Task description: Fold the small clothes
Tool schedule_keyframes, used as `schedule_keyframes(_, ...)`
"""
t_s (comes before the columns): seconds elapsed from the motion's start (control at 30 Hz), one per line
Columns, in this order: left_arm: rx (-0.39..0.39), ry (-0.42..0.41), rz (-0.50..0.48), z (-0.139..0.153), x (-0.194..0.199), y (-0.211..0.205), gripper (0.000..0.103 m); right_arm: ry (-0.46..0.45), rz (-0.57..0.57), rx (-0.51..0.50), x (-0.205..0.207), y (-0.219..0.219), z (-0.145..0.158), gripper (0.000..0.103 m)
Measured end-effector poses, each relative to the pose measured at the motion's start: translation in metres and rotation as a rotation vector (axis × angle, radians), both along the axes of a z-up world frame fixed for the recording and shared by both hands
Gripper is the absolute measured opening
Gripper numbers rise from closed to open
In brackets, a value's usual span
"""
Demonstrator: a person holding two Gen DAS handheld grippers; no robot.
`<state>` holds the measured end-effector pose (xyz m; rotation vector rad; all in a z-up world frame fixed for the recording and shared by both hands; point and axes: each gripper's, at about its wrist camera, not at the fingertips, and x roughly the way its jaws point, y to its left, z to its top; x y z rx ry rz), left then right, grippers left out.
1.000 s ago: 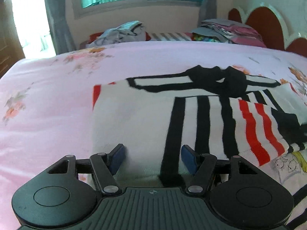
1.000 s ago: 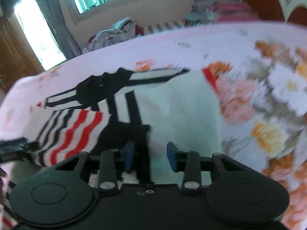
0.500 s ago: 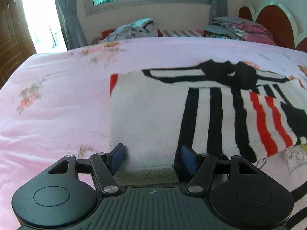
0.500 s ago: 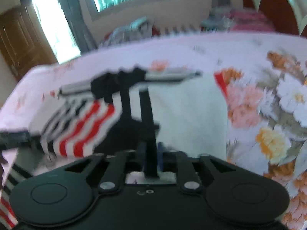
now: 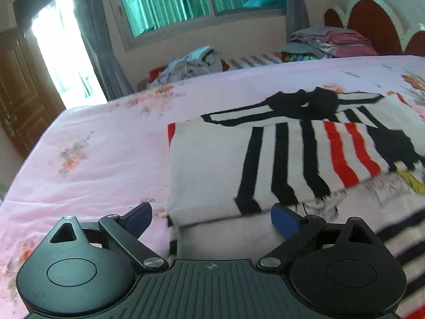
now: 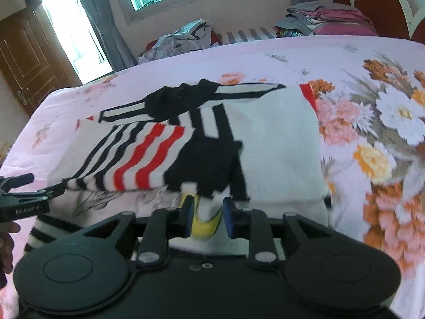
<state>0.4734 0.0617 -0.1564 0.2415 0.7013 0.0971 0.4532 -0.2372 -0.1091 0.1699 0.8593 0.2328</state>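
A white knitted garment (image 5: 212, 164) with black and red stripes lies folded on the pink floral bedspread (image 5: 101, 143). My left gripper (image 5: 212, 218) hovers over its near folded edge. Its jaws are opening wide, and the cloth lies below them, clear of both pads. In the right wrist view the same garment (image 6: 276, 143) fills the middle. My right gripper (image 6: 208, 214) sits at its near edge with the jaws opening. Yellow and white printed cloth shows between the pads, which no longer pinch it. The left gripper (image 6: 29, 188) appears at the left edge, with part of a hand below it.
Loose clothes (image 5: 191, 63) are heaped at the bed's far side under the window. A folded stack (image 5: 326, 42) sits by the red and white headboard (image 5: 377, 24). A wooden door (image 6: 26, 61) stands at the left. Bare bedspread stretches to the left of the garment.
The left jaws have spread wide and let go of the near fold. The right jaws closed on the cloth, then loosened. Both grippers drew back, and the striped flap lies folded over.
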Motion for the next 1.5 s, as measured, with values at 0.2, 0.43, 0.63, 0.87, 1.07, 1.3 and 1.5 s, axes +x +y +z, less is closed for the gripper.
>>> schedule_keyframes(0.2, -0.042, -0.003, 0.000, 0.005, -0.055, 0.017, 0.095, -0.017, -0.012, 0.003, -0.052, -0.010, 0.010, 0.042)
schedule_keyframes(0.43, -0.187, 0.064, 0.019, -0.010, -0.134, 0.053, 0.078, 0.002, -0.045, 0.038, -0.121, -0.049, 0.007, 0.045)
schedule_keyframes(0.63, -0.474, 0.143, 0.047, -0.031, -0.186, 0.084, 0.066, 0.061, -0.107, 0.138, -0.173, -0.078, -0.012, 0.045)
schedule_keyframes(0.87, -0.812, 0.189, 0.033, -0.055, -0.225, 0.104, 0.046, 0.158, -0.137, 0.307, -0.214, -0.091, -0.041, 0.041)
schedule_keyframes(1.07, -0.918, 0.194, 0.050, -0.067, -0.222, 0.104, 0.043, 0.178, -0.106, 0.425, -0.219, -0.086, -0.051, 0.037)
schedule_keyframes(1.3, -1.067, 0.213, 0.057, -0.081, -0.190, 0.111, 0.042, 0.180, -0.153, 0.513, -0.205, -0.090, -0.059, 0.032)
schedule_keyframes(1.5, -1.001, 0.263, -0.033, -0.078, -0.196, 0.099, 0.035, 0.214, -0.103, 0.522, -0.215, -0.086, -0.066, 0.021)
